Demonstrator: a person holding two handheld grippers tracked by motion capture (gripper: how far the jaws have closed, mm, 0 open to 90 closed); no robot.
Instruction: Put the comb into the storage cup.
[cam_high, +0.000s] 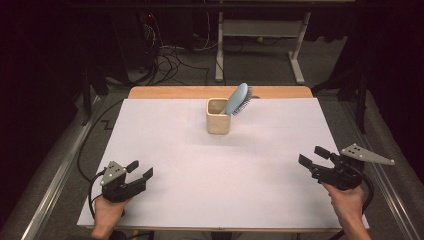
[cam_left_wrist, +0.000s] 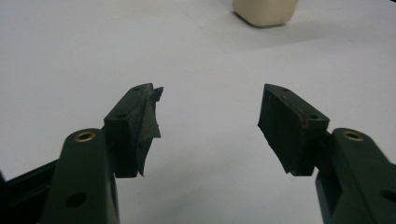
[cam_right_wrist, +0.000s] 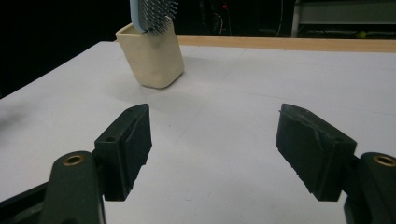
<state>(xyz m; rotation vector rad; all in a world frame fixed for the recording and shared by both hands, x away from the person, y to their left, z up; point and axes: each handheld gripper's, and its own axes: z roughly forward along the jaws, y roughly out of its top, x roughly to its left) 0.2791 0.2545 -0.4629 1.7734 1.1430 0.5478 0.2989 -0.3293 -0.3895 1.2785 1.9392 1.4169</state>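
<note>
a: where is everything right now?

b: the hairbrush (cam_high: 238, 98) stands in the cream cup (cam_high: 218, 123) at the far middle of the counter (cam_high: 165, 150), its blue back leaning out over the cup's right rim, bristles facing away to the right. i can't see the handle; it's down inside the cup.

a: and your claws?

b: my left claw (cam_high: 140, 170) rests low at the near left corner, jaws spread wide with nothing between them. my right claw (cam_high: 311, 156) is near the right edge, jaws also well apart and empty. both are well apart from the cup.

a: so what's the step, as you judge it?

b: probably lifting the brush out, or steadying the cup. i'd use the right claw, since in the right gripper view the cup (cam_right_wrist: 150, 58) and the brush head (cam_right_wrist: 152, 14) already sit ahead of its jaws, off to the left.

a: how would you do it cleanly?

b: come in from above, close on the smooth blue back and edges of the head rather than across the bristles, which would give and slip. then pull along the brush's lean, not straight up, so the handle doesn't lever the cup over.

a: risk?

b: the cup looks light. i'd bring the left claw beside it to pin it if it starts to tip.
</note>
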